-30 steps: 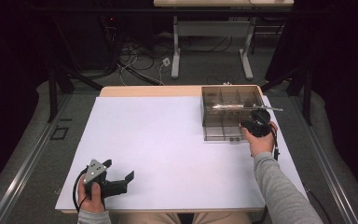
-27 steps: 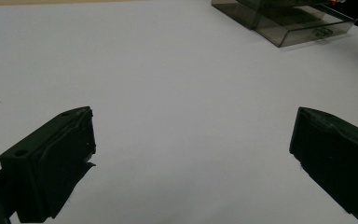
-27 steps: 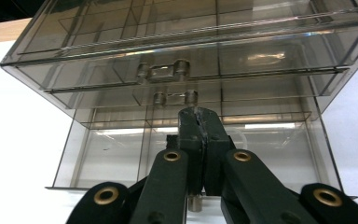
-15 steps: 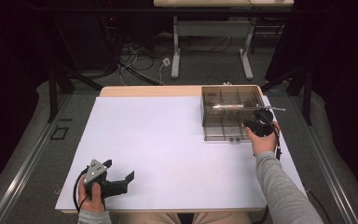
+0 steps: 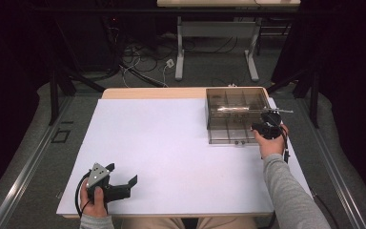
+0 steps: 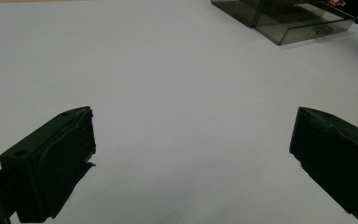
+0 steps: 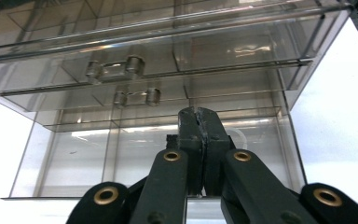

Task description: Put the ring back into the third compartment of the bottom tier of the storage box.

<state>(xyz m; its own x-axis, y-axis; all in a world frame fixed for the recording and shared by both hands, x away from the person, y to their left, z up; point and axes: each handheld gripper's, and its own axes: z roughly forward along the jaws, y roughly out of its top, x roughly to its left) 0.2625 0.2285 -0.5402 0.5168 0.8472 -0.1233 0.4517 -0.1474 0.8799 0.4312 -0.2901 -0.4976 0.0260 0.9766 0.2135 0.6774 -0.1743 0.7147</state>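
Observation:
A smoky clear drawer box (image 5: 237,98) stands at the table's back right; it also shows in the left gripper view (image 6: 261,11). Its bottom drawer (image 7: 74,172) is pulled out toward the person, and two upper drawers show their handles (image 7: 112,70). My right gripper (image 5: 266,128) is at the box's front right corner. In the right gripper view (image 7: 198,116) its jaws are pressed together and reach over the open drawer's front wall, with nothing visible between them. My left gripper (image 5: 124,179) rests near the table's front left, open (image 6: 191,140) over bare white tabletop.
The white table surface (image 5: 162,143) stretches between the two hands. A thin shiny rod (image 5: 248,109) lies across the box's top. Behind the table are floor cables (image 5: 138,57) and another table's legs (image 5: 181,47). Dark curtains hang on both sides.

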